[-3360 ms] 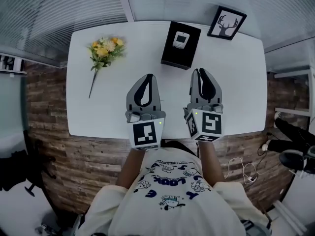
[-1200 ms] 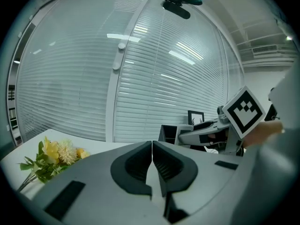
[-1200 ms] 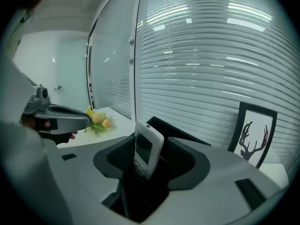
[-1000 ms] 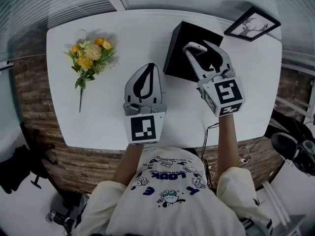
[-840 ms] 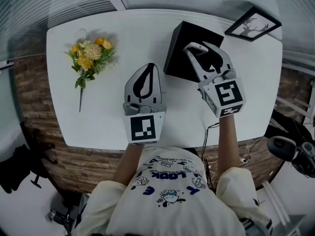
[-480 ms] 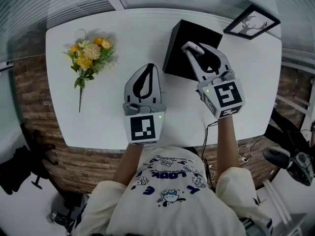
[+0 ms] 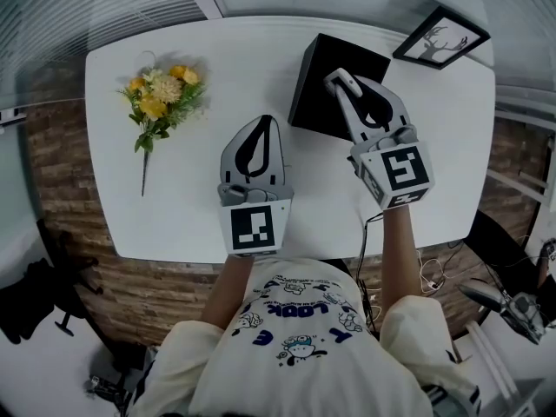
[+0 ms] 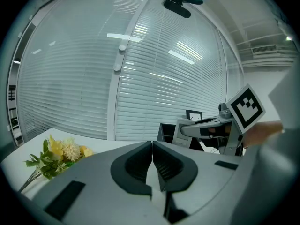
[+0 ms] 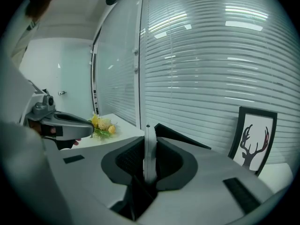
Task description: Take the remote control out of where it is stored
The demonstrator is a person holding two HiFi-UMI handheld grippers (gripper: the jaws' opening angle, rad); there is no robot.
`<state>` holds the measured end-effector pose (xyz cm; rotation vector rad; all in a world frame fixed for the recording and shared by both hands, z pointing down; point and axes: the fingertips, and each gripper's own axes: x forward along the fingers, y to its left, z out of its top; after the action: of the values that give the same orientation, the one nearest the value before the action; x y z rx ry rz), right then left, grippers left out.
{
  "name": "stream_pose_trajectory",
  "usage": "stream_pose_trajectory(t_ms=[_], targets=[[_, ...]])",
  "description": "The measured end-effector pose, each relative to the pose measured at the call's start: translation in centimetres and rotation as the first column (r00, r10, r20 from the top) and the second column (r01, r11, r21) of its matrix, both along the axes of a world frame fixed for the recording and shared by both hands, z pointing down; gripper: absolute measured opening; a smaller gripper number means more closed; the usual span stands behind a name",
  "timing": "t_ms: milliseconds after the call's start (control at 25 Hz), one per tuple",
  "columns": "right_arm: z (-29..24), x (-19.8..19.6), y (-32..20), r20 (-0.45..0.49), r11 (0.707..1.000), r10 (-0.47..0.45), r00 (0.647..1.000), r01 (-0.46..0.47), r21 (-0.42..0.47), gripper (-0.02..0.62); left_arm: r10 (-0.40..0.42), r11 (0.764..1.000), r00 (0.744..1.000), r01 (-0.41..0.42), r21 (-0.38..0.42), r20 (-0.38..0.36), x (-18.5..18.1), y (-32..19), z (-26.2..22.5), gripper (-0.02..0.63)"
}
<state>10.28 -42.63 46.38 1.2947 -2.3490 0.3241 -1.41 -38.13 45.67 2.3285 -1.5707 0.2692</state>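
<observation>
Slippage is the chief hazard here. The right gripper [image 7: 345, 83] has just been closing its 2 jaws on the white flat plastic remote control [image 9: 149, 154], which stands edge-on between the pads and is now clamped there. The remote sits upright in the black rectangular storage box [image 7: 314, 94] at the far side of the white rectangular table [image 7: 217, 68], and only its upper part shows above the rim. The hold looks narrow, on a thin smooth slab, so a pull that is angled and not in line with the slot could let the remote twist or slide out of the pads. The left gripper [image 8: 152, 146] hovers over the table with its jaws together on nothing, well apart from the box. Nothing steadies the box, so if the remote fits tightly the box may rise or tip with it, then drop. A wide swing outward could also strike the black-framed deer picture [image 7: 439, 37] near the box. The bunch of yellow artificial flowers [image 7: 161, 95] lies well clear, on the other side.
</observation>
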Motion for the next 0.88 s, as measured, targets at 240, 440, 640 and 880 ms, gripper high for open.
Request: stream_pose_trajectory(t_ms=[240, 440, 640, 880], targets=[[-2.0, 0.0, 0.5, 0.019, 0.999, -0.004, 1.0, 0.003, 0.042, 0.083, 0.007, 1.0, 1.0, -0.007, 0.02, 0.0, 0.0, 0.8, -0.9, 0.018], [-4.3, 0.2, 1.0, 0.034, 0.997, -0.005, 0.999, 0.002, 0.078, 0.083, 0.001, 0.999, 1.0, -0.001, 0.042, 0.0, 0.1, 1.5, -1.9, 0.018], [-7.1, 0.7, 2.0, 0.06, 0.991, 0.022, 0.998, -0.03, 0.131, 0.083, -0.015, 0.998, 1.0, 0.015, 0.059, -0.001, 0.1, 3.1, -3.1, 0.018], [-9.9, 0.4, 4.7, 0.091, 0.985, 0.008, 0.996, -0.023, 0.169, 0.083, -0.032, 0.994, 0.999, 0.032, 0.101, -0.01, 0.5, 5.5, -5.4, 0.018]])
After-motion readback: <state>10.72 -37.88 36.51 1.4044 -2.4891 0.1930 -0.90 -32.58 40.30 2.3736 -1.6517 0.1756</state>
